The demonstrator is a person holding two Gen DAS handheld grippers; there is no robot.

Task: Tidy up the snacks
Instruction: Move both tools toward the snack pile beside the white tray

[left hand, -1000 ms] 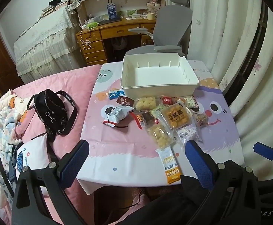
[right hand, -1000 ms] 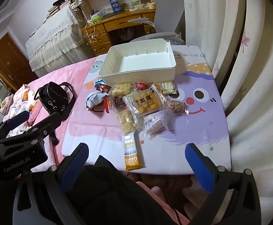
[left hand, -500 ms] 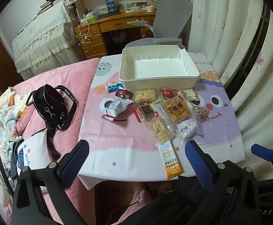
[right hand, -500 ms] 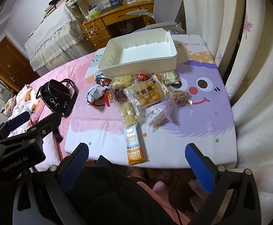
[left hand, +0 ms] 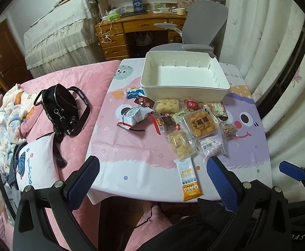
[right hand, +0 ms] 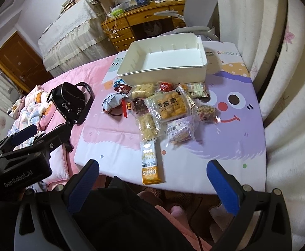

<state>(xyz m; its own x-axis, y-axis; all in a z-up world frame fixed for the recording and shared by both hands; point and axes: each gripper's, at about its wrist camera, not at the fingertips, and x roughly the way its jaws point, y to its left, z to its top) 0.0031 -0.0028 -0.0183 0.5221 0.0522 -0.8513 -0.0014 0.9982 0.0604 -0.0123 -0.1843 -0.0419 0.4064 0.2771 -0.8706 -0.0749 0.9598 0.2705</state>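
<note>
Snacks lie loose on the table beside a bare white bin.

The white bin (left hand: 185, 79) sits at the far edge of the table (left hand: 131, 146) with nothing inside; the snack packets (left hand: 200, 123) lie in a cluster just in front of its near wall, an orange oat bar (left hand: 189, 179) nearest the near edge. Left gripper (left hand: 152, 177) and right gripper (right hand: 152, 177) both hover spread wide and hold nothing, off the near edge.
</note>
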